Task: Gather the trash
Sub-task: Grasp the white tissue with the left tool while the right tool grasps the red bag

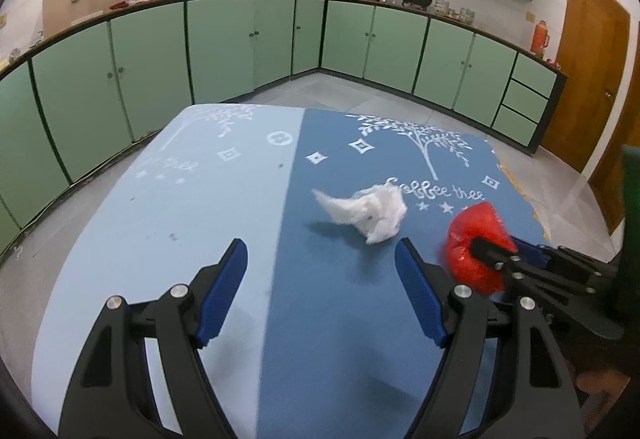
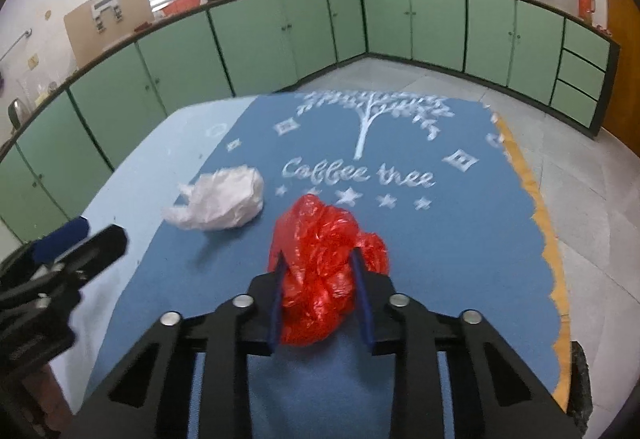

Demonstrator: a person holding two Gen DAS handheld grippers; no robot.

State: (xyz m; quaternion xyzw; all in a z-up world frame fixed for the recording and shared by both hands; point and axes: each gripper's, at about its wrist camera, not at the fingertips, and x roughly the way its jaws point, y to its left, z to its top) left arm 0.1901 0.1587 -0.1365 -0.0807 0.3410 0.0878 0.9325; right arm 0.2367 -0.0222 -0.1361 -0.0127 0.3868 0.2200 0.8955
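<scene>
Our right tongs are clamped on a crumpled red plastic bag lying on the dark blue half of the counter. Our left tongs stand apart, holding nothing, aimed at a crumpled white plastic bag just beside the red one.
</scene>
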